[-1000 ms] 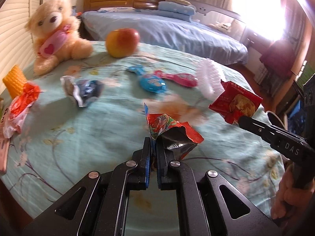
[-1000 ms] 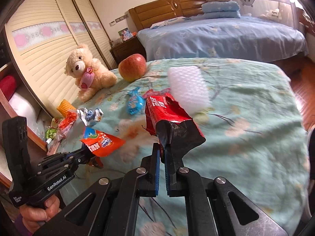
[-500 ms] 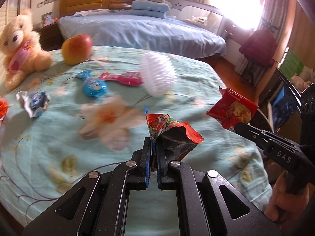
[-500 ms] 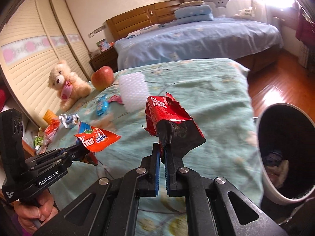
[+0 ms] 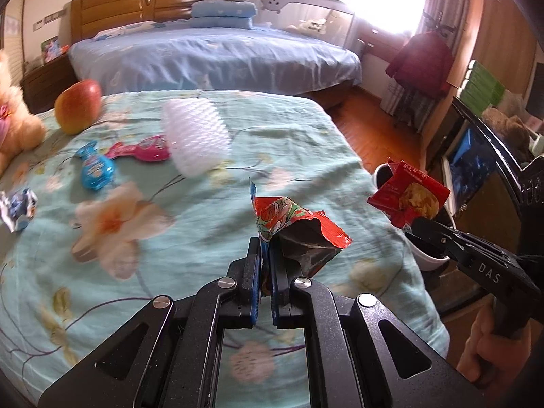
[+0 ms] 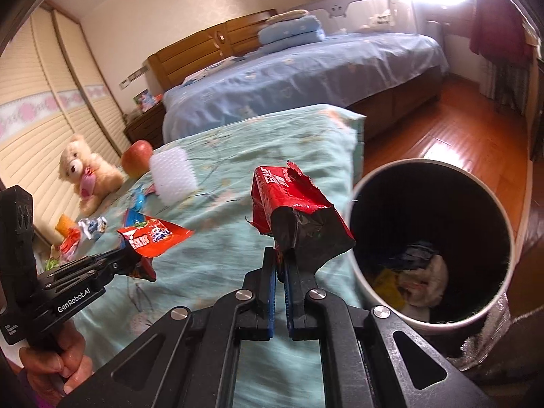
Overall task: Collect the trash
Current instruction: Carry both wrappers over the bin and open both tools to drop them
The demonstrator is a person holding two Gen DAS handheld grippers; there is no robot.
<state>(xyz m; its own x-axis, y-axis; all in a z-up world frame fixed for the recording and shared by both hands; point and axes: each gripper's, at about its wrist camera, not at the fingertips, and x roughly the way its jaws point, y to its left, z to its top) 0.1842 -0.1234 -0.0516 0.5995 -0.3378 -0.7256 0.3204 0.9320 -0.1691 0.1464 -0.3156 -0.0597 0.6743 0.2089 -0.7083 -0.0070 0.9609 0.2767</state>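
Note:
My left gripper (image 5: 265, 255) is shut on an orange-red snack wrapper (image 5: 292, 224) and holds it above the floral bedspread; it also shows in the right wrist view (image 6: 153, 236). My right gripper (image 6: 279, 261) is shut on a red snack bag (image 6: 292, 204), held beside the rim of a white trash bin (image 6: 431, 238) with trash inside. In the left wrist view the red bag (image 5: 409, 197) hangs in front of the bin (image 5: 426, 258). More wrappers lie on the bed: a blue one (image 5: 97, 170), a pink one (image 5: 139, 148) and a crumpled silver-blue one (image 5: 17, 205).
A white bubble-wrap piece (image 5: 195, 139), an apple (image 5: 78, 105) and a teddy bear (image 6: 85, 170) sit on the green bedspread (image 5: 170, 224). A blue bed (image 5: 210, 57) stands behind. Wooden floor (image 6: 459, 129) lies to the right of the bed edge.
Both grippers have swung right with their wrappers, away from the bed's left side. The trash bin has come fully into the right wrist view, close beside the red bag.

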